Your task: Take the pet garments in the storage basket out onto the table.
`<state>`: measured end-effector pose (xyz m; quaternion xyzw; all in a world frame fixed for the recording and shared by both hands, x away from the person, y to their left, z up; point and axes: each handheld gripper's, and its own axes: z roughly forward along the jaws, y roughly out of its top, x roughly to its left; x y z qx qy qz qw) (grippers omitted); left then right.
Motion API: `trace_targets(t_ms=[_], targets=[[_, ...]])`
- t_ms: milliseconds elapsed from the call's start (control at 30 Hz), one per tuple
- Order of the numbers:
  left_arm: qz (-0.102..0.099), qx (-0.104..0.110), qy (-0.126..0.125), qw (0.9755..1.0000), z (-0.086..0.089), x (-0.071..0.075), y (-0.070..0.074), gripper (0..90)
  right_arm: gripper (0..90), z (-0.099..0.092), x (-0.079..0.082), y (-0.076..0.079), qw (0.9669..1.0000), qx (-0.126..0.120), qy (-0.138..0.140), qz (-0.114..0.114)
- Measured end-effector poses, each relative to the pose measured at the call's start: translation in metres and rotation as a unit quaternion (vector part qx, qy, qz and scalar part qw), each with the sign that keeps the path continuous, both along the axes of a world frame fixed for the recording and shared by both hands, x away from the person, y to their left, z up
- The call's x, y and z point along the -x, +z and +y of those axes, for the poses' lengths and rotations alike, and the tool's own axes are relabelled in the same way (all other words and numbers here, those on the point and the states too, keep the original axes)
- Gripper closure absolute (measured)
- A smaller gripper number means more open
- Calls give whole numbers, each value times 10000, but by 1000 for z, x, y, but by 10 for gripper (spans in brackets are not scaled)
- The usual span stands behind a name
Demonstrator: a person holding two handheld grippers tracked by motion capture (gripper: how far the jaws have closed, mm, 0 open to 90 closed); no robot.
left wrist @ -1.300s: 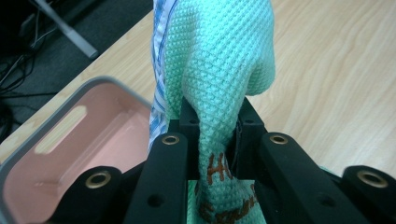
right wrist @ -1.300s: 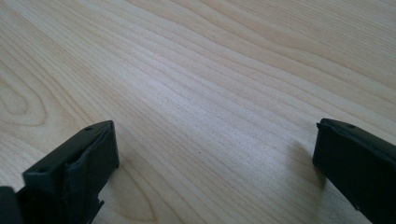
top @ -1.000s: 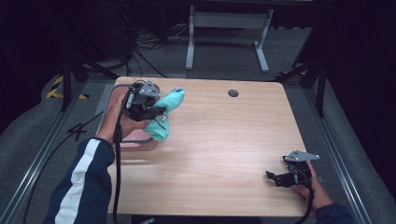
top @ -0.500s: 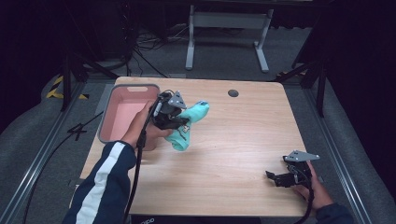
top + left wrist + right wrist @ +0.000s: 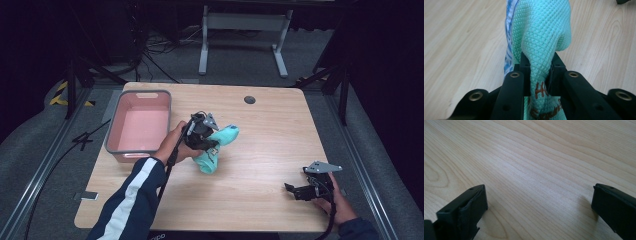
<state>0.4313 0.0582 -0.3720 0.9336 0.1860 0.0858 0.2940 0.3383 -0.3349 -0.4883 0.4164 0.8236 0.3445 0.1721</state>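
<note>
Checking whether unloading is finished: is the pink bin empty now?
Empty, as far as the high view shows: the bin has a bare pink floor, and the towel hangs outside it in the left claw.

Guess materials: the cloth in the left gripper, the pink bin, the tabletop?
Cloth: woven cotton-like textile, matte; waffle texture shows. Pink bin: probably moulded plastic, smooth, with grey rim. Tabletop: wood or wood-look laminate, satin; grain lines visible.

obstacle: pink basin (image 5: 141, 125) far-left | free: bare table (image 5: 270, 150) centre, right
</note>
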Motion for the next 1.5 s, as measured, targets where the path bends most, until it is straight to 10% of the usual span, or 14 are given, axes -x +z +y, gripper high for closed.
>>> trace_targets(t_ms=[567,967,1267,1500], targets=[[270,-394,-180,9987,-35,1,-46,751,7,0,0,0,10000,1,3,0],[397,-523,-176,9977,-46,4,-65,570,7,0,0,0,10000,2,3,-1],[342,-392,-108,9986,-43,4,-59,276,7,0,0,0,10000,1,1,-1],[134,-354,-69,9993,-37,9,-48,227,7,0,0,0,10000,0,1,-1]])
